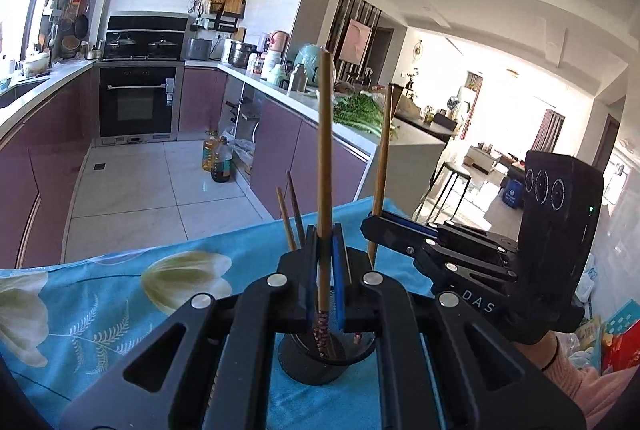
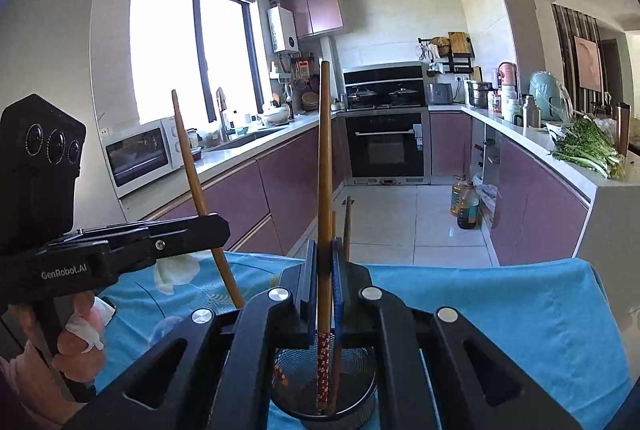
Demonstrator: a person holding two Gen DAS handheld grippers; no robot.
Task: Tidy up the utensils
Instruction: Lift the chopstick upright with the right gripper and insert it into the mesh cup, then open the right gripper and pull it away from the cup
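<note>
My left gripper (image 1: 325, 242) is shut on a wooden chopstick (image 1: 324, 150) and holds it upright, its patterned end down in a black mesh utensil holder (image 1: 320, 362) on the blue floral cloth (image 1: 120, 294). My right gripper (image 2: 325, 262) is shut on another wooden chopstick (image 2: 325, 170), its red patterned end inside the same holder (image 2: 320, 394). Two more chopsticks (image 1: 291, 210) stand in the holder behind. In the left wrist view the right gripper (image 1: 384, 226) appears at right with its chopstick (image 1: 382, 166). In the right wrist view the left gripper (image 2: 208, 226) appears at left with its chopstick (image 2: 196, 186).
The cloth-covered table ends just beyond the holder, with a tiled kitchen floor (image 2: 400, 222) past it. Purple cabinets, an oven (image 2: 386, 146), a microwave (image 2: 140, 154) and oil bottles (image 2: 466, 202) stand around. Greens (image 2: 588, 146) lie on the right counter.
</note>
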